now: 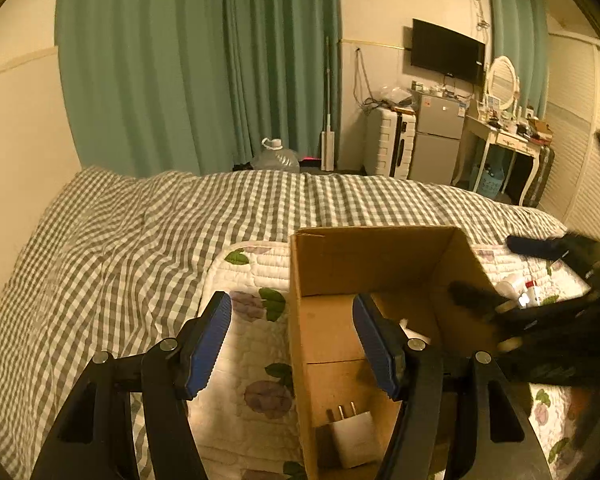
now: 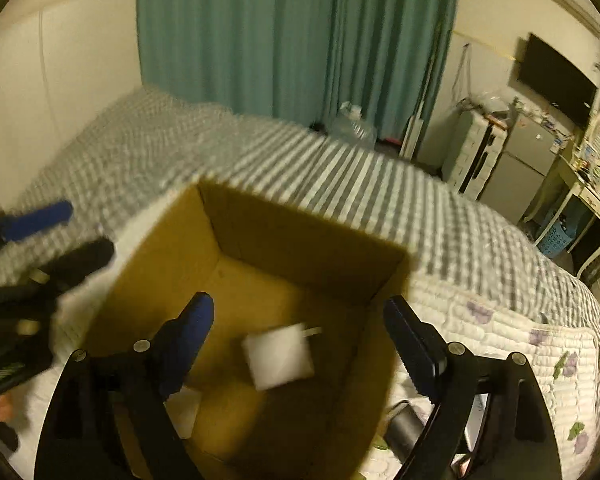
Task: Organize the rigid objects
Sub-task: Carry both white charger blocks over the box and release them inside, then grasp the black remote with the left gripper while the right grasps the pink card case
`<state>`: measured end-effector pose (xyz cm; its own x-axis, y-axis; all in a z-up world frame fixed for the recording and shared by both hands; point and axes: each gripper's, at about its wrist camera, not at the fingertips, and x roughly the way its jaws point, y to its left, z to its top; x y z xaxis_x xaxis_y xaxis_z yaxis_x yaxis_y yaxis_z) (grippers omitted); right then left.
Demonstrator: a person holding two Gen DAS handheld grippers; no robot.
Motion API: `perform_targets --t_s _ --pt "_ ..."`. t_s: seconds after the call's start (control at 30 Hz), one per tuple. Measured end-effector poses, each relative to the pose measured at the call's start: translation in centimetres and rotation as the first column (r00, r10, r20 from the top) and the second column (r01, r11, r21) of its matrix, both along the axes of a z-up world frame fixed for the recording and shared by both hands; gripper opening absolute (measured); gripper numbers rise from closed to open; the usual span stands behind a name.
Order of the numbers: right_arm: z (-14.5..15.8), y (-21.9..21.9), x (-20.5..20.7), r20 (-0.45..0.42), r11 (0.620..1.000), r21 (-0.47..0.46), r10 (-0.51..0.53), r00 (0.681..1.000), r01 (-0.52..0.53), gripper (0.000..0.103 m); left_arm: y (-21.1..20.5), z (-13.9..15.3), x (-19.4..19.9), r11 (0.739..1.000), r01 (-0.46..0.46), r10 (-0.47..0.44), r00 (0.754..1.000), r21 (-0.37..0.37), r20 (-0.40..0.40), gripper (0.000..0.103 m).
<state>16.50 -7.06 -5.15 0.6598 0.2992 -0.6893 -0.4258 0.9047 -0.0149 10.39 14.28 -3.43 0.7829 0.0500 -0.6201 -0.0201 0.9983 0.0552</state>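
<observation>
Both grippers, left gripper (image 1: 292, 340) and right gripper (image 2: 300, 344), are hanging wide open and empty over the open brown cardboard box (image 1: 374, 258), I'm judging the white square plug charger (image 2: 279, 356) just dropped inside, next fetching the small bottles (image 1: 518, 290) beside it.

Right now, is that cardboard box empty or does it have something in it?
Not empty. The open box has a white plug inside, below the open right hand-held gripper.
</observation>
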Motion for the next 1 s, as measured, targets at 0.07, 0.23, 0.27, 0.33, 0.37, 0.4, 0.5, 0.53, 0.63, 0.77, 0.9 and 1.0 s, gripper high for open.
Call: perform_targets --t_s 0.07,0.23,0.27,0.33,0.37,0.4,0.5,0.53,0.63,0.77,0.9,1.0 --pt "1.3 -2.0 -1.3 0.031 1.0 0.004 -0.011 0.999 0.011 0.088 -1.2 0.4 -0.7 1.0 0.021 -0.021 1.0 0.021 0.01 0.066" --pt "3.6 -8.3 -4.1 0.09 0.998 -0.018 -0.061 0.994 0.063 0.094 -5.1 1.2 -2.6 0.996 0.089 -0.089 0.996 0.021 0.013 0.066" --pt "4.0 -9.7 -4.4 0.097 0.996 -0.026 -0.077 0.992 0.08 0.096 -6.2 1.2 -3.0 0.994 0.105 -0.105 0.994 0.012 0.006 0.066" --pt "4.5 -12.9 -5.1 0.11 0.993 -0.041 -0.108 0.988 0.113 0.099 -8.1 1.3 -3.5 0.993 0.122 -0.122 0.993 0.0 -0.007 0.066" --pt "4.6 -14.4 -5.3 0.117 0.99 -0.048 -0.123 0.985 0.13 0.1 -9.4 1.4 -3.8 0.991 0.135 -0.135 0.991 -0.008 -0.015 0.066" --pt "4.5 -16.1 -5.6 0.128 0.987 -0.054 -0.143 0.981 0.151 0.101 -10.6 1.5 -4.0 0.989 0.147 -0.147 0.989 -0.016 -0.02 0.066" --pt "3.4 -20.0 -5.8 0.118 0.98 -0.067 -0.181 0.976 0.19 0.101 -14.4 1.8 -4.5 0.983 0.182 -0.183 0.983 -0.036 -0.03 0.067" --pt "2.9 -21.1 -5.9 0.111 0.978 -0.069 -0.191 0.975 0.199 0.101 -15.7 1.9 -4.7 0.98 0.195 -0.196 0.98 -0.033 -0.034 0.067" --pt "0.5 -24.2 -5.7 0.078 0.97 -0.073 -0.225 0.971 0.23 0.101 -20.1 1.4 -4.9 0.974 0.228 -0.228 0.972 -0.013 -0.056 0.067" --pt "-2.6 -27.2 -5.2 0.031 0.967 -0.081 -0.241 0.97 0.243 0.101 -25.1 -1.0 -4.3 0.969 0.248 -0.245 0.961 0.001 -0.126 0.067" --pt "-5.1 -28.2 -4.4 -0.028 0.971 -0.126 -0.208 0.978 0.203 0.101 -27.9 -4.8 -2.9 0.974 0.228 -0.225 0.948 -0.013 -0.223 0.067" --pt "-6.6 -29.1 -4.0 -0.054 0.967 -0.145 -0.22 0.974 0.21 0.101 -28.9 -8.0 -2.0 0.979 0.204 -0.191 0.942 0.019 -0.276 0.067"
